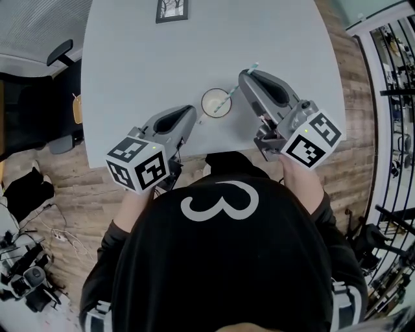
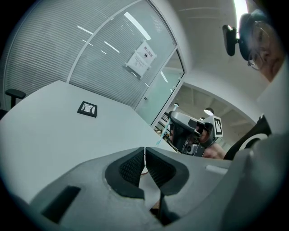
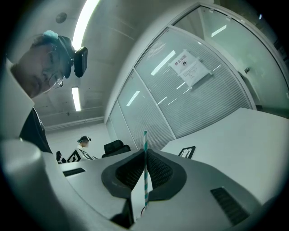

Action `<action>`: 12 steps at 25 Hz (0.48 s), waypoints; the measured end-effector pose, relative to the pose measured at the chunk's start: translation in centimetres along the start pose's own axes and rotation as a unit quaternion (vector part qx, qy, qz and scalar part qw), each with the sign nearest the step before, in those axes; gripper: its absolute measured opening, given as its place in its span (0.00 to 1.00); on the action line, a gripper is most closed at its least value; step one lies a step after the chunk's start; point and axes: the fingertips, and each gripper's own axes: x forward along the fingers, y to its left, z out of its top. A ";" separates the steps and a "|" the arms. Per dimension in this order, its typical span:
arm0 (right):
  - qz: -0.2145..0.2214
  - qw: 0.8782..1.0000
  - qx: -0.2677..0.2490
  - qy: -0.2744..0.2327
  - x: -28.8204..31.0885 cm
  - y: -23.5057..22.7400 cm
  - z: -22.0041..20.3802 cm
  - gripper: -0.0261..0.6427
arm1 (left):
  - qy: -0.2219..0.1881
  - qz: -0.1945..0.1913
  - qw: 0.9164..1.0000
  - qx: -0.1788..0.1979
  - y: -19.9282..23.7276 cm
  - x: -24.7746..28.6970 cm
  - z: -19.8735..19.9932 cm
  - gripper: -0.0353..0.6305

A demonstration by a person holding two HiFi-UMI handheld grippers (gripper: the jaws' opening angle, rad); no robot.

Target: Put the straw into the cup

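A white cup (image 1: 216, 102) stands on the grey table (image 1: 142, 58) near its front edge. A teal and white striped straw (image 1: 228, 94) slants from my right gripper (image 1: 242, 75) down to the cup's mouth; I cannot tell how deep its lower end goes. In the right gripper view the gripper (image 3: 145, 153) is shut on the straw (image 3: 145, 176), which stands upright between the pads. My left gripper (image 1: 192, 111) lies just left of the cup, apart from it, jaws shut with nothing held (image 2: 145, 151). From the left gripper view the right gripper (image 2: 187, 131) and the straw (image 2: 159, 140) show ahead.
A small framed marker card (image 1: 172, 10) lies at the table's far edge, also in the left gripper view (image 2: 87, 108). An office chair (image 1: 61, 53) stands left of the table. Cables and gear (image 1: 29, 272) lie on the wood floor; a black rack (image 1: 395, 84) stands at the right.
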 end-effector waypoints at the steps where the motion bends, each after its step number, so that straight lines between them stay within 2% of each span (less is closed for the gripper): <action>1: -0.002 1.000 -0.001 0.002 0.3 -0.3 -0.4 0.08 | 0.001 0.001 1.000 -0.001 0.3 0.1 0.0 0.09; 12: -0.021 0.999 0.021 0.015 1.5 -2.8 -4.3 0.08 | 0.024 0.013 0.999 -0.017 2.1 0.9 -1.7 0.09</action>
